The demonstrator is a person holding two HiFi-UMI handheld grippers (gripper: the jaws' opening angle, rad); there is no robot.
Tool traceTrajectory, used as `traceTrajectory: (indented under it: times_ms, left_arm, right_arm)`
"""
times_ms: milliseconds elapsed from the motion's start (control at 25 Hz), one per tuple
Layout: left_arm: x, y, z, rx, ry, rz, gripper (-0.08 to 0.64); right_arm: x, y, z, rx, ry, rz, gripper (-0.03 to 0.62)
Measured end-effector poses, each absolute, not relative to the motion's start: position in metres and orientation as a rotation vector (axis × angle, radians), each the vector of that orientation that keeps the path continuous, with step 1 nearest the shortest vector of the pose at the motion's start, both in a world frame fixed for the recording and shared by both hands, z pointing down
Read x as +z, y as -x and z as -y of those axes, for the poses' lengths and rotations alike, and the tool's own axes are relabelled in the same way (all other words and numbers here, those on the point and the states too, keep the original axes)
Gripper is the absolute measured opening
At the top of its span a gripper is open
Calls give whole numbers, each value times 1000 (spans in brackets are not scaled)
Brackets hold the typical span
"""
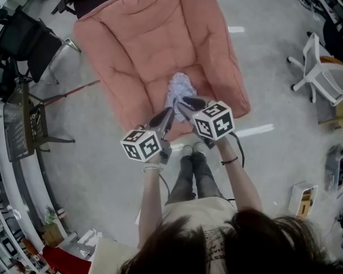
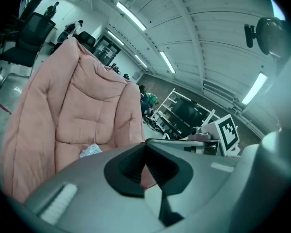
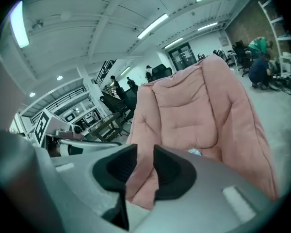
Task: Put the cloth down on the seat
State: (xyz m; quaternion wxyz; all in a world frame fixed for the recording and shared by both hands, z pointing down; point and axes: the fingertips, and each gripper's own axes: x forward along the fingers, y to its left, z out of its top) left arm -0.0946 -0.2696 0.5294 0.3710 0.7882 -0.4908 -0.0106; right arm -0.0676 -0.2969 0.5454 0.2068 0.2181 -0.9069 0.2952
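Grey workshop floor [image 1: 274, 73] is filling the head view, and sitting on it, running from centre up to 12 o'clock, is the big pink padded seat [image 1: 154, 39], its quilted back leaning away from the person. Over at 3 o'clock a white office chair [image 1: 323, 73] is standing well apart from the action, and at 10 o'clock a black chair [image 1: 28, 39] is waiting by the edge. The person is standing at the seat's front edge, shoes [image 1: 193, 150] just beside it, arms reaching forward. Now the tools: the left gripper [image 1: 171, 112] is hovering over the front of the seat, its marker cube [image 1: 141, 144] trailing toward 7 o'clock, and its own view is showing the black pads pressed all but together with nothing caught between them. The right gripper [image 1: 182, 103] is hanging just beside it at 3 o'clock, cube [image 1: 215, 120] behind, and its own view is showing the jaws standing a narrow gap apart, only pink upholstery showing through that gap, nothing gripped. And the cloth [image 1: 180, 89], a small crumpled white and pale blue bundle, is lying on the seat cushion at 12 o'clock from both sets of tips, near them, free of either claw; in both gripper views it is peeking out low on the cushion just above the jaws.
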Motion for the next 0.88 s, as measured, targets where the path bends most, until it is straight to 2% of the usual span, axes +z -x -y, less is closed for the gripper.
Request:
traceTrajectory:
  times_ms: [520,880]
  left_arm:
    - [447,82,249,-85,-2169,1263,-3]
    - [411,82,248,-108,-2257,1271,-3]
  right_arm:
    - [451,50,278,796,-705,2731,79]
    - [411,35,272,747,-751,2831,29]
